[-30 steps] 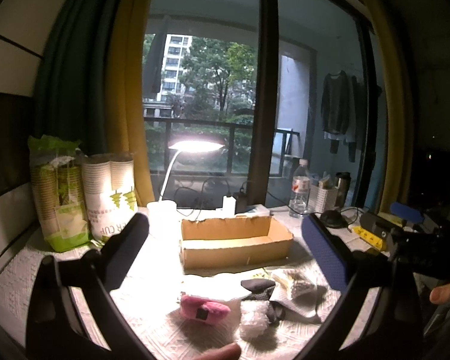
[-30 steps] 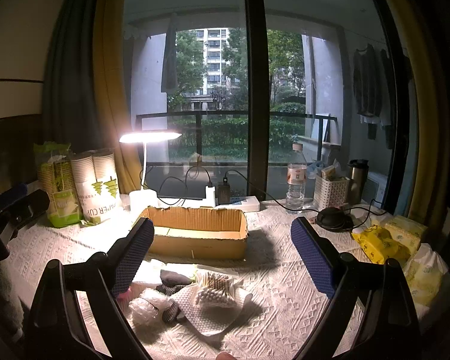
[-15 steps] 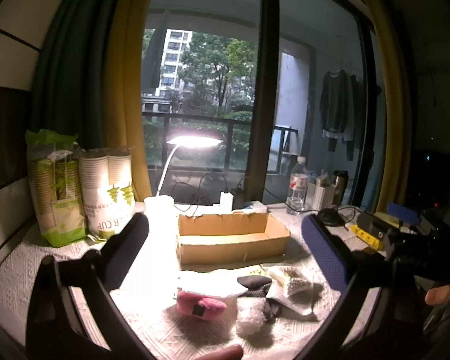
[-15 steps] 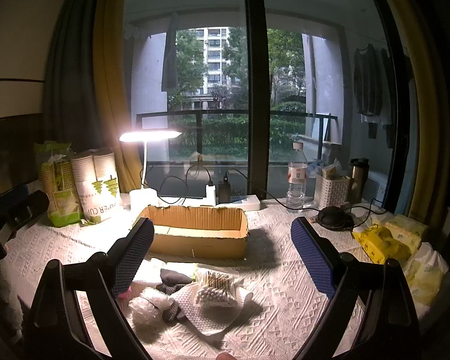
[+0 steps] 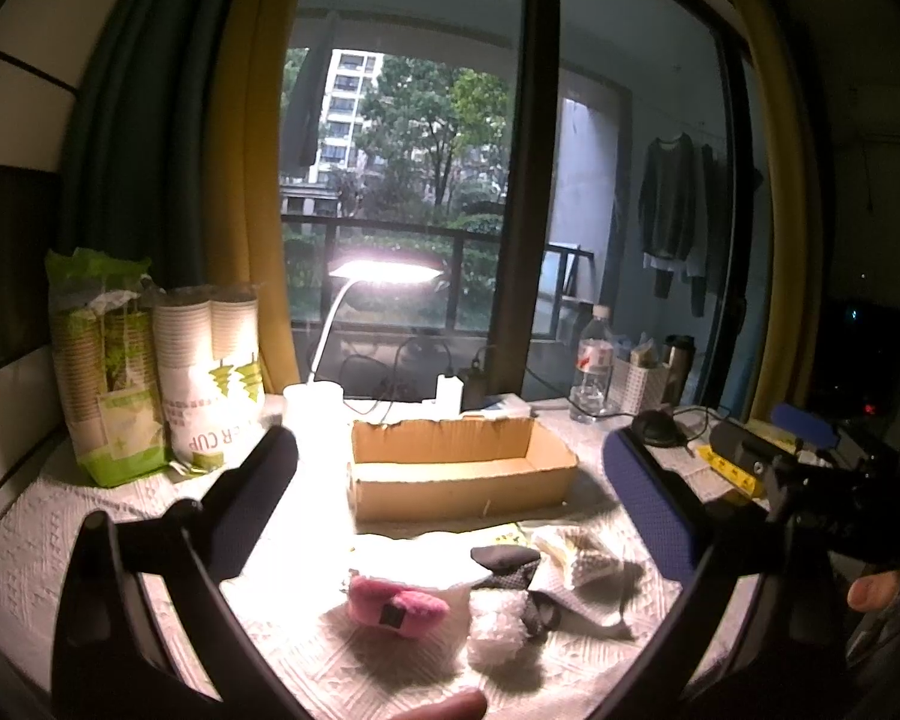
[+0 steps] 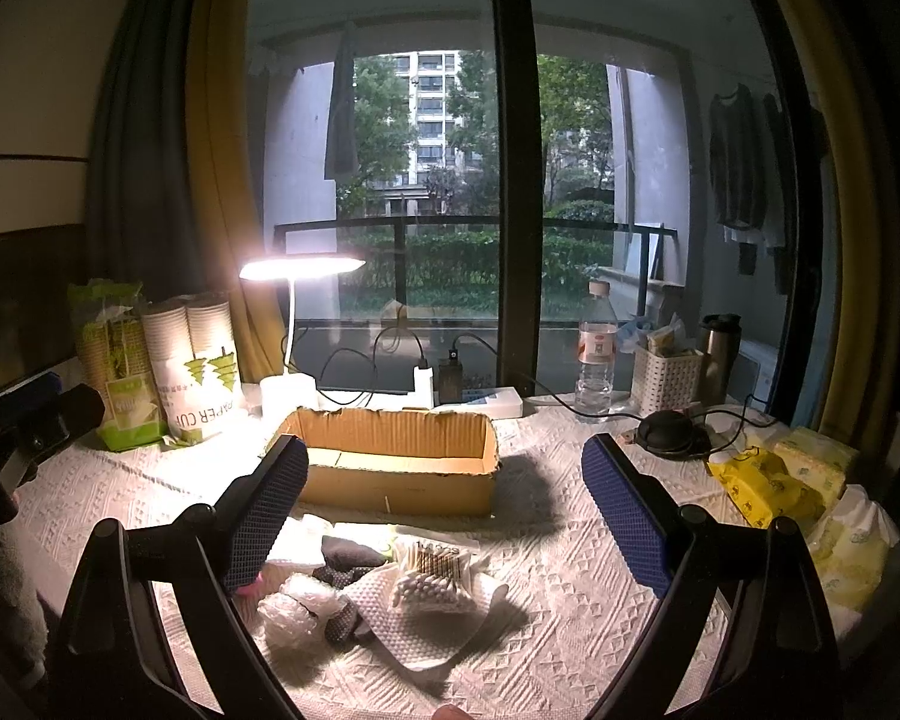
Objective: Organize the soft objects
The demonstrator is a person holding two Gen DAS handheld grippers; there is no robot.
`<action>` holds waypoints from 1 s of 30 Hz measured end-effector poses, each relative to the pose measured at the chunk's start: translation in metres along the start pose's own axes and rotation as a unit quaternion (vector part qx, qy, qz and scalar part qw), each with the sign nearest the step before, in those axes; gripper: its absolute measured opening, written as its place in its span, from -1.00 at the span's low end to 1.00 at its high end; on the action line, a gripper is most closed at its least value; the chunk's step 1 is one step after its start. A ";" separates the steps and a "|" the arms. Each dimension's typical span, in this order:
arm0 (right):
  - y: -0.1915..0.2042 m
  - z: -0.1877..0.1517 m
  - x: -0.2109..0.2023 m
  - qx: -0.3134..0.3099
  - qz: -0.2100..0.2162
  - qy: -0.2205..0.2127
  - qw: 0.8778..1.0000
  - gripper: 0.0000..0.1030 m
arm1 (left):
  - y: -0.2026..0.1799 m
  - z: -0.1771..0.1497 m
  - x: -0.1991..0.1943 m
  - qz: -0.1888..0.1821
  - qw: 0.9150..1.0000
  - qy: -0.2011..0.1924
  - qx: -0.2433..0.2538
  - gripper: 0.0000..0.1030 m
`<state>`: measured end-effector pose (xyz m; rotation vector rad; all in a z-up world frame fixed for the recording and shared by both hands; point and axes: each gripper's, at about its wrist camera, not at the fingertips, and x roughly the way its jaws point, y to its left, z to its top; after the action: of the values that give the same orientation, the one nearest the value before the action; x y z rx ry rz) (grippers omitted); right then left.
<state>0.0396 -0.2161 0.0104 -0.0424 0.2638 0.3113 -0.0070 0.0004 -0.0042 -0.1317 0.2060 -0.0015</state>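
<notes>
An open cardboard box (image 5: 459, 471) stands mid-table; it also shows in the right wrist view (image 6: 393, 459). In front of it lies a pile: a pink plush piece (image 5: 397, 600), a crumpled clear plastic wad (image 5: 498, 627), a dark sock (image 5: 504, 558), a bag of cotton swabs (image 6: 432, 576) on a white paper towel (image 6: 426, 630). My left gripper (image 5: 450, 504) is open and empty, held above the pile. My right gripper (image 6: 441, 510) is open and empty, above the pile and in front of the box.
A lit desk lamp (image 5: 384, 273) stands behind the box. Paper cup sleeves (image 5: 210, 378) and a green bag (image 5: 105, 372) stand at the left. A water bottle (image 6: 597, 354), white basket (image 6: 666, 378), steel flask (image 6: 719, 354) and yellow tissue packs (image 6: 774, 483) sit at the right.
The left gripper's view has risen and tilted slightly, so the box and pile sit a little lower in frame. The right gripper has barely moved. Both stay open.
</notes>
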 end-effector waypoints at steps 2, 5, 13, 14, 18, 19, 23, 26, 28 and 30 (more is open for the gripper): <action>-0.001 0.000 0.000 0.002 0.000 -0.001 1.000 0.83 | 0.000 0.000 0.000 -0.001 1.000 0.000 0.000 0.99; -0.001 0.000 0.000 0.001 0.000 -0.001 1.000 0.83 | 0.000 0.000 0.000 -0.001 1.000 0.001 -0.001 0.99; 0.000 0.000 0.001 0.001 0.001 0.001 1.000 0.83 | 0.001 0.000 0.000 -0.001 1.000 0.001 -0.001 0.99; 0.000 0.000 0.001 0.001 0.001 0.002 1.000 0.83 | 0.001 0.000 0.000 -0.001 1.000 0.001 -0.002 0.99; 0.002 -0.002 0.002 0.000 0.002 0.005 1.000 0.84 | 0.001 -0.001 0.001 -0.001 1.000 0.005 -0.002 0.99; 0.002 -0.003 0.003 0.001 0.003 0.006 1.000 0.84 | 0.002 -0.002 0.002 -0.001 1.000 0.007 -0.002 0.99; 0.000 -0.006 0.008 0.002 0.005 0.013 1.000 0.83 | 0.003 -0.004 0.006 0.000 1.000 0.013 -0.004 0.99; -0.002 -0.006 0.014 0.004 0.005 0.018 1.000 0.83 | 0.003 -0.004 0.010 0.001 1.000 0.018 -0.005 0.99; -0.004 -0.006 0.017 0.007 0.006 0.020 1.000 0.83 | 0.005 -0.005 0.014 0.002 1.000 0.023 -0.006 0.99; -0.006 -0.008 0.021 0.008 0.006 0.024 1.000 0.83 | 0.005 -0.007 0.019 0.003 1.000 0.030 -0.006 0.99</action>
<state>0.0585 -0.2161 -0.0025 -0.0318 0.3141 0.3207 0.0100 0.0044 -0.0157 -0.1421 0.2663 0.0026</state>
